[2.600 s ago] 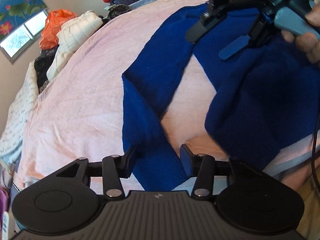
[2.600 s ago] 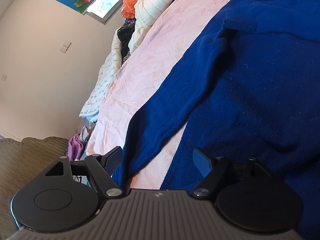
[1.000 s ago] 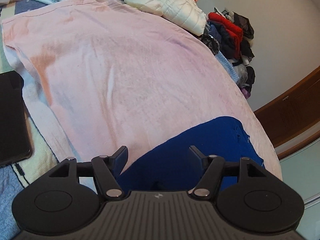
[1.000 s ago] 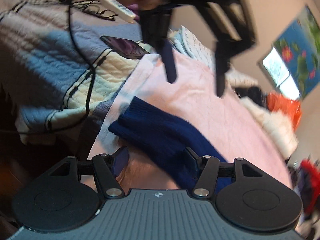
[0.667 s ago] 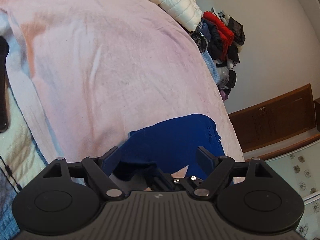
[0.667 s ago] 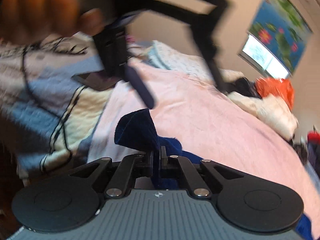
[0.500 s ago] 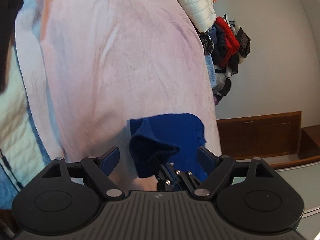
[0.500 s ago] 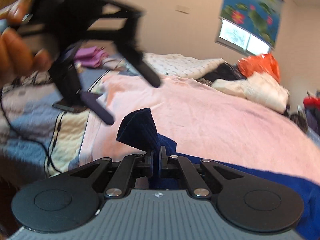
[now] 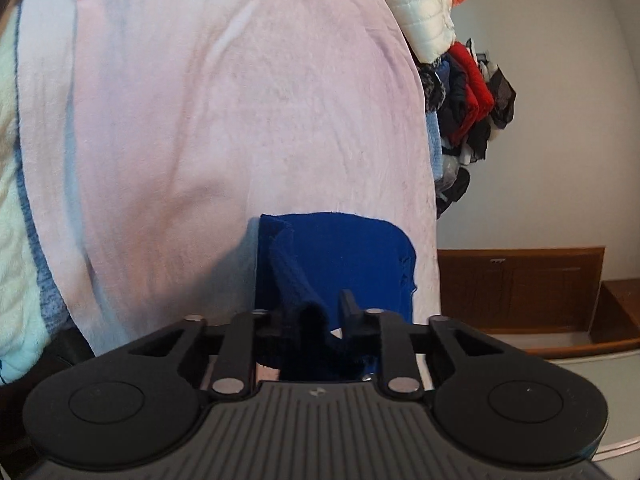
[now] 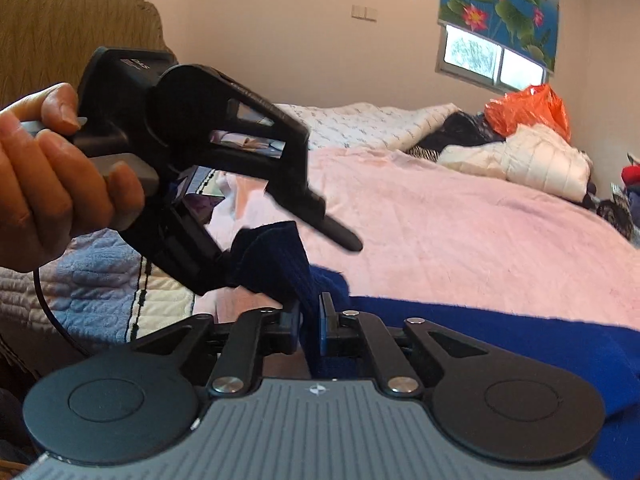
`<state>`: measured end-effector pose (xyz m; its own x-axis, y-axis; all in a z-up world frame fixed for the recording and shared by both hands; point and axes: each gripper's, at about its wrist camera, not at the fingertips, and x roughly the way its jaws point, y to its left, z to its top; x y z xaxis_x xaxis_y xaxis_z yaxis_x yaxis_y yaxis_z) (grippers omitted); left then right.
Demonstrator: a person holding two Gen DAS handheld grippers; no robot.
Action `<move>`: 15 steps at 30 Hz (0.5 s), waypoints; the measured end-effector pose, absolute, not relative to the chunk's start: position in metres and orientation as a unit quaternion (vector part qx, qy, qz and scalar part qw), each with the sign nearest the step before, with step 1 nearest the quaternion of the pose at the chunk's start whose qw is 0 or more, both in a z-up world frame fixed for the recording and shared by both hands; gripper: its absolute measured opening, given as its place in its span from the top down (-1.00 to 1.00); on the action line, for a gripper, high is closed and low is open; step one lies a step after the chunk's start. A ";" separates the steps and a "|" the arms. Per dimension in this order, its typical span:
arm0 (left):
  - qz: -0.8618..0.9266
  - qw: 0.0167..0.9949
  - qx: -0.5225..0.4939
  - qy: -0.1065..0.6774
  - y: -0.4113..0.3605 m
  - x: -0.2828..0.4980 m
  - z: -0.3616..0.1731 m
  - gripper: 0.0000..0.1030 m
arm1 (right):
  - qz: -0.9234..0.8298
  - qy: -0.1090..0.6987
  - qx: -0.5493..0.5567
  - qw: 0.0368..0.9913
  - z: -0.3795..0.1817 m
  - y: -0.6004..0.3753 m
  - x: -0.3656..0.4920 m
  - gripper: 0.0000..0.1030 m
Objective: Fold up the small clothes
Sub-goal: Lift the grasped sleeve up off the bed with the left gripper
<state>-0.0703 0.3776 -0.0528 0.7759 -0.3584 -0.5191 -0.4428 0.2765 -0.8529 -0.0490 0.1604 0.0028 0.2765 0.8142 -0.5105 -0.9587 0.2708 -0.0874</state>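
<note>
Blue knitted sweater (image 10: pixel 500 340) lies on the pink bed sheet (image 9: pixel 240 120), its ribbed cuff lifted; the right tool (image 10: pixel 310 320) and left tool (image 9: pixel 316 316), having just closed, both pinch that cuff.

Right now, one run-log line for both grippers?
left gripper: shut on blue sweater, just closed | right gripper: shut on blue sweater, cuff end raised | surface: pink sheet | fold: in progress

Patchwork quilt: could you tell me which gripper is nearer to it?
Left. The left gripper, jaws just closed on the blue sweater, hangs by the patchwork quilt; the right gripper, jaws just eased yet pinching it, sits further over the pink sheet.
</note>
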 end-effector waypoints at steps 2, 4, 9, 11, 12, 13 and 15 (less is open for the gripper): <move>0.040 0.754 -0.562 0.337 0.367 -0.064 -0.041 0.89 | 0.572 0.195 -0.173 0.778 0.005 0.150 -0.043 0.53; 0.046 0.786 -0.520 0.332 0.357 -0.057 -0.026 0.91 | 0.568 0.206 -0.161 0.780 0.008 0.136 -0.035 0.20; 0.046 0.863 -0.403 0.300 0.319 -0.027 0.020 0.91 | 0.509 0.210 -0.152 0.821 0.006 0.084 -0.011 -0.04; 0.037 0.883 -0.369 0.287 0.303 -0.012 0.034 0.91 | 0.464 0.223 -0.143 0.845 0.003 0.062 0.007 -0.05; 0.031 0.890 -0.358 0.281 0.295 -0.004 0.041 0.91 | 0.441 0.231 -0.132 0.857 0.003 0.051 0.015 -0.05; 0.026 0.895 -0.350 0.275 0.290 0.005 0.047 0.91 | 0.417 0.240 -0.118 0.869 0.003 0.039 0.024 -0.08; 0.018 0.903 -0.339 0.264 0.280 0.023 0.059 0.91 | 0.371 0.251 -0.091 0.889 0.001 0.014 0.039 -0.13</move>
<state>0.0231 0.2798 0.0590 0.8596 -0.1466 -0.4895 -0.2116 0.7698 -0.6022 0.0388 0.0140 0.0008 0.5983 0.6148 -0.5138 -0.7061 0.7077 0.0245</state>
